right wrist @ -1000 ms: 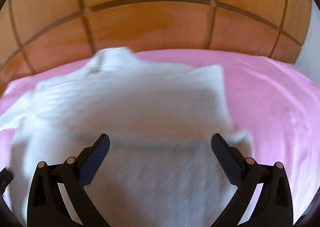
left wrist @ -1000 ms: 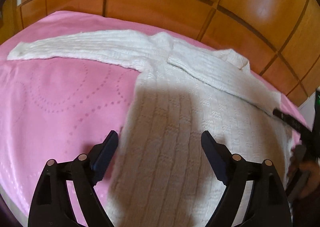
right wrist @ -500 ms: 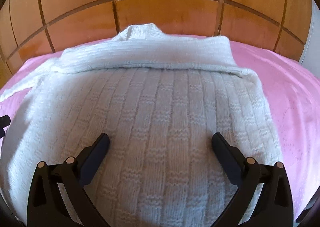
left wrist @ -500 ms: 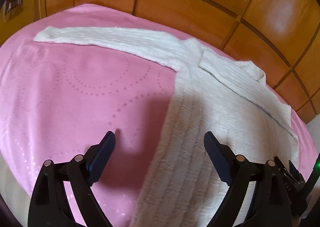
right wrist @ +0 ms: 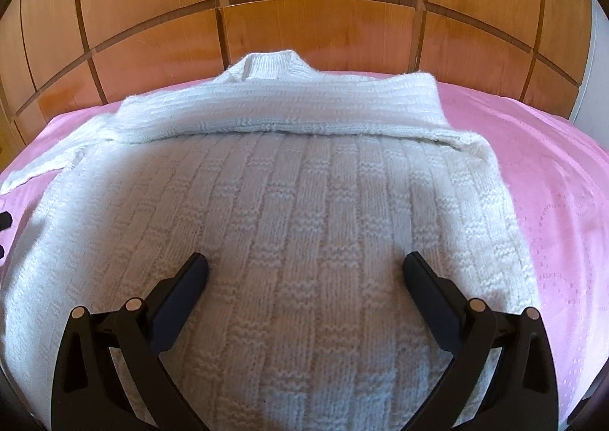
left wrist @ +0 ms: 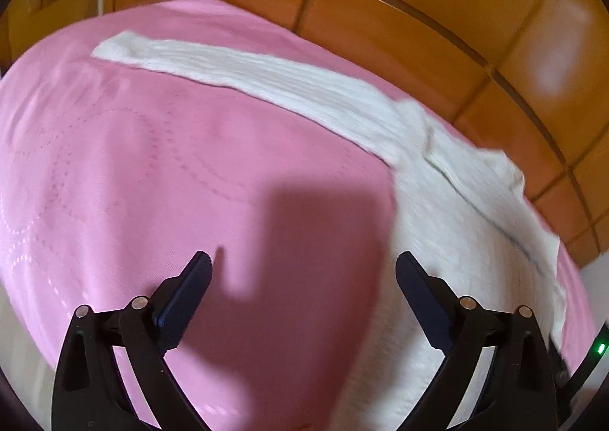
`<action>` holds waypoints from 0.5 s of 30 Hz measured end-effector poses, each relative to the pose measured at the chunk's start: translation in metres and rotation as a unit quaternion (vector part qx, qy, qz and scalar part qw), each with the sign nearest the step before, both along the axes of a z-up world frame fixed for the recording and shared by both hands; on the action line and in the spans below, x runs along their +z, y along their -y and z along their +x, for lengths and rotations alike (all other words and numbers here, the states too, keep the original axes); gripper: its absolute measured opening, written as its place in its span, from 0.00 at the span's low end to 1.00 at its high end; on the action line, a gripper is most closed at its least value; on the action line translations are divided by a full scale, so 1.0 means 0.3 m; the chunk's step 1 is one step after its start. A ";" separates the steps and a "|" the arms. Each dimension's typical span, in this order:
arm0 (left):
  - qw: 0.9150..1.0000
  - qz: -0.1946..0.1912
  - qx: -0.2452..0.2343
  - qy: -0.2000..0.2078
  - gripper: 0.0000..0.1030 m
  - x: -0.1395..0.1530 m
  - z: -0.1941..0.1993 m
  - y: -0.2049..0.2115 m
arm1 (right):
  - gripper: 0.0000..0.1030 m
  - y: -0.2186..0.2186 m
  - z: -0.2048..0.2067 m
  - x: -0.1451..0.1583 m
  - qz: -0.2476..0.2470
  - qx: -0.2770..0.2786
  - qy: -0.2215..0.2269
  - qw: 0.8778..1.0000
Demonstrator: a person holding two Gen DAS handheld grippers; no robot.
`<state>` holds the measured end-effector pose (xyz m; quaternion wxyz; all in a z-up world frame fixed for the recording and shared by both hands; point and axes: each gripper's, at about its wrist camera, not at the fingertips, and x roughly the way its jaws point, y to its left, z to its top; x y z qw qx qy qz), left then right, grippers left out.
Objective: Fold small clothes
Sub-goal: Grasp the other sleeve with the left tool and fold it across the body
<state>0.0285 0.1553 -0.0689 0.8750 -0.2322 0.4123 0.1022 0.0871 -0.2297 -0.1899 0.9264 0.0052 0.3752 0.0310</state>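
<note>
Knitwear lies spread on a bed: a white sweater (right wrist: 304, 225) flat on a pink bedspread (right wrist: 552, 180), with a wooden panelled headboard (right wrist: 304, 12) behind it.

In the right wrist view the sweater fills the middle of the frame. Its collar (right wrist: 266, 64) points toward the headboard at upper centre, and one sleeve (right wrist: 289, 111) is folded across the chest in a band running from left to right. The right gripper (right wrist: 304, 267) hovers over the lower body of the garment, its jaws standing wide, with knit fabric showing in the gap between them and nothing pinched. Whether the tips touch the wool I cannot tell. At the far left edge a small dark part of the other tool shows.

In the left wrist view, which is a little blurred, the sweater's body (left wrist: 456, 248) sits at the right of the frame, and the other sleeve (left wrist: 247, 69) stretches out straight toward the upper left, lying flat on the bedspread (left wrist: 114, 164). The left gripper (left wrist: 302, 265) has its jaws opening, already far apart. The left finger (left wrist: 186, 290) is over bare pink cloth; the right finger (left wrist: 422, 294) is over the sweater's side edge. Between them lies mostly bedspread in shadow (left wrist: 304, 240), and nothing is gripped. The outstretched sleeve is well apart from these jaws, up the frame.
</note>
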 end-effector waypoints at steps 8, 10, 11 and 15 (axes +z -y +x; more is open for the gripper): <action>0.988 -0.100 0.106 0.051 0.96 0.014 0.045 -0.364 | 0.98 0.001 0.001 0.001 0.001 0.001 0.001 1.000; 0.980 -0.132 0.137 0.057 0.96 0.007 0.065 -0.458 | 0.98 0.000 0.002 0.002 0.002 0.001 0.001 1.000; 0.977 -0.141 0.150 0.055 0.96 0.005 0.076 -0.498 | 0.98 -0.001 0.001 0.002 0.003 0.000 0.002 1.000; 0.956 -0.192 0.214 0.053 0.96 -0.017 0.120 -0.660 | 0.98 -0.001 0.000 -0.001 0.003 0.000 0.002 1.000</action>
